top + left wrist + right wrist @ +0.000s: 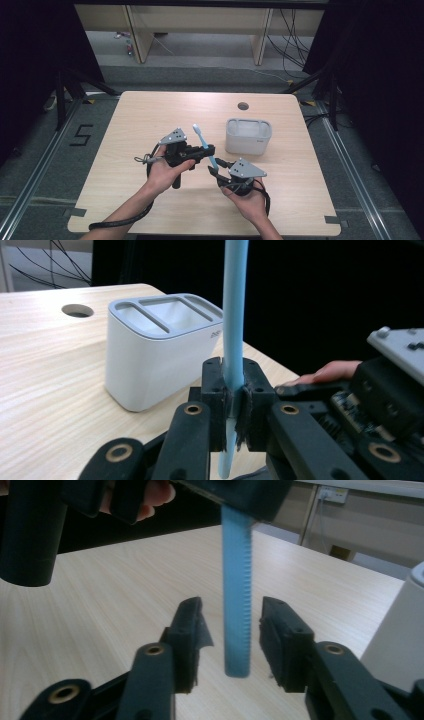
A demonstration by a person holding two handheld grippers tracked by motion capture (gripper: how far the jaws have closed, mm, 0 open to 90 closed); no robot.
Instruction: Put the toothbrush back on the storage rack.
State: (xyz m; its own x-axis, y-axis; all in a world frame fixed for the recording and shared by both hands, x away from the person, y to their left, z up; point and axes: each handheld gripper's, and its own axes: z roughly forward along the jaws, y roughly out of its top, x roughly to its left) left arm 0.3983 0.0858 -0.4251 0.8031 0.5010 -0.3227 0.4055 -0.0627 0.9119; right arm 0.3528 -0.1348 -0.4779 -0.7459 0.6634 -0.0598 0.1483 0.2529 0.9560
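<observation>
A light blue toothbrush (205,145) passes between two hand-held grippers above a pale wooden bench (140,120). The left gripper (232,405) has its fingers (214,390) clenched on the toothbrush's handle, the pads pressed against both sides of the shaft, which runs straight up through them and ends just below them. In the high view the bristled head rises up and away from those fingers while the handle slants down toward the right gripper (218,167).

The right gripper's fingers (187,635) stand released: the ribbed lower end of the handle hangs in the gap between them, apart from both pads, above the bench top.

A white toothbrush holder (248,136) with a grey slotted top stands on the bench just beyond the left gripper's fingers, in the direction they point, and close at the outer side of the right gripper's fingers. A round cable hole (243,106) sits in the bench farther off, past the holder. A person's hand (162,172) grips the left gripper's body, and another hand (250,202) holds the right one from below.
</observation>
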